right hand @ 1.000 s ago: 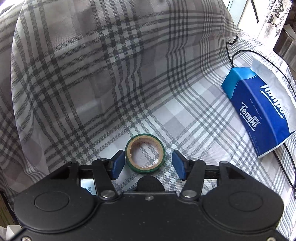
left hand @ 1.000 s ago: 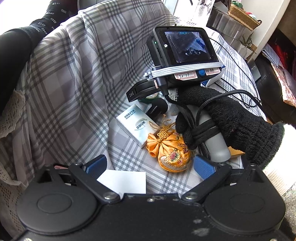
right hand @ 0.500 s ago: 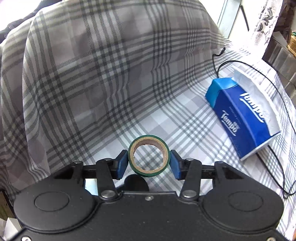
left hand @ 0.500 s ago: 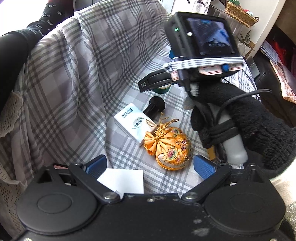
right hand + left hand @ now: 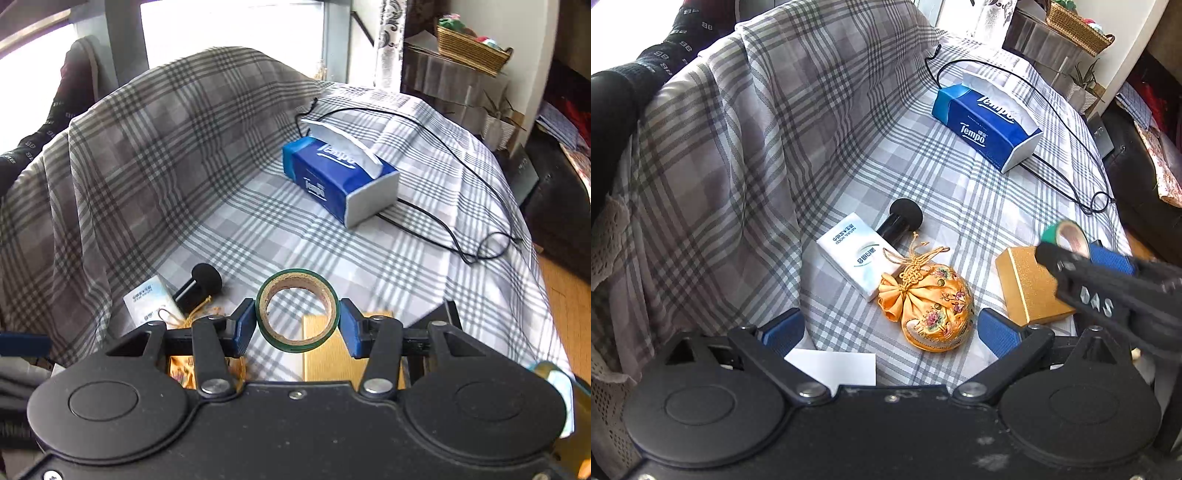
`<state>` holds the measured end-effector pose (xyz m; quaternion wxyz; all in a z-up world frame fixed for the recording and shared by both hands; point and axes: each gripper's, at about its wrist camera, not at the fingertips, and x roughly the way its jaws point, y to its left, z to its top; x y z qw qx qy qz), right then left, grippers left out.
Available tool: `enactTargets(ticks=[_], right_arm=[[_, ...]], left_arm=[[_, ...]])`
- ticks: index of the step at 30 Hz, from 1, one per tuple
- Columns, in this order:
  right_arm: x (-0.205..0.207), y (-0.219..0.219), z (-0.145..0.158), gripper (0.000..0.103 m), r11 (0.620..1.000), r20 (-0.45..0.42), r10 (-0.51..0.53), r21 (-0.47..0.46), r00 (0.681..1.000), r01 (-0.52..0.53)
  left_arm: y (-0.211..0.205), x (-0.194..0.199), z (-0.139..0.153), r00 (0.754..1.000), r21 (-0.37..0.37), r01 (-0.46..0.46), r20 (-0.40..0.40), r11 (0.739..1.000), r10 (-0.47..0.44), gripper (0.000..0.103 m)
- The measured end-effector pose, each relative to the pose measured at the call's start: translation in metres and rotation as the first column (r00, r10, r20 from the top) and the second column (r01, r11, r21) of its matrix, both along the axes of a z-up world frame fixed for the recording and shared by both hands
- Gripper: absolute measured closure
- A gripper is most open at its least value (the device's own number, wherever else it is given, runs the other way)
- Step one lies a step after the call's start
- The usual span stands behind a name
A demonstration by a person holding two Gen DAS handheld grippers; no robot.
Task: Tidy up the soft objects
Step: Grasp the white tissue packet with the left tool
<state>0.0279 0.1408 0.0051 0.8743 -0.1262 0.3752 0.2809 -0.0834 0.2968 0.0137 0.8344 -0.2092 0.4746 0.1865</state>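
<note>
My right tool [image 5: 297, 325] pinches the green tape roll [image 5: 297, 309] across its rim, one blue pad on each side, the roll clear of the plaid cloth [image 5: 332, 251] and hanging above the gold box [image 5: 325, 354]. My left tool [image 5: 890, 330] stands spread and empty, low over the orange embroidered pouch [image 5: 931, 310], which lies between its pads without touching them. Beside the pouch lie the white tissue packet [image 5: 857, 254] and a black cylinder [image 5: 899, 221]; the blue tissue box [image 5: 986, 125] sits well apart, near a black cable [image 5: 1071, 184]. To carry well, I judge I should keep the pinch firm and the roll level, since a thin rim can twist out, and lower it fully onto its spot before releasing.
</note>
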Motion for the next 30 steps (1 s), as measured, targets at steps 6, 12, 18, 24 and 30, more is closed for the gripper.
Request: enactTargets(ticks=[6,12,18,24,30], right_arm=[[-0.033,-0.042,-0.013,0.055,0.994,-0.060,-0.078,0.073,0.995,0.082],[-0.055,-0.070,-0.044,0.055,0.987,-0.057,-0.096,0.122,0.994,0.102],[-0.065,-0.072,-0.056,0.054,0.996,0.041,-0.035,0.089,0.999,0.032],[-0.059,-0.069,-0.069,0.054,0.992,-0.003,0.000,0.125,1.000,0.001],[-0.063,-0.066,-0.080,0.054,0.995,-0.013,0.020,0.098,1.000,-0.019]], left_arm=[[0.018,0.019,-0.004,0.997,-0.016,-0.064,-0.039,0.998,0.063,0.003],[0.034,0.051,-0.009,0.992,0.047,-0.091,-0.079,0.995,0.095,0.003],[0.047,0.083,-0.025,0.989,0.013,-0.102,-0.107,0.995,0.103,0.003],[0.053,0.091,-0.051,0.984,-0.016,-0.127,-0.128,0.992,0.124,0.003],[0.062,0.090,-0.072,0.974,-0.027,-0.169,-0.158,0.985,0.163,0.003]])
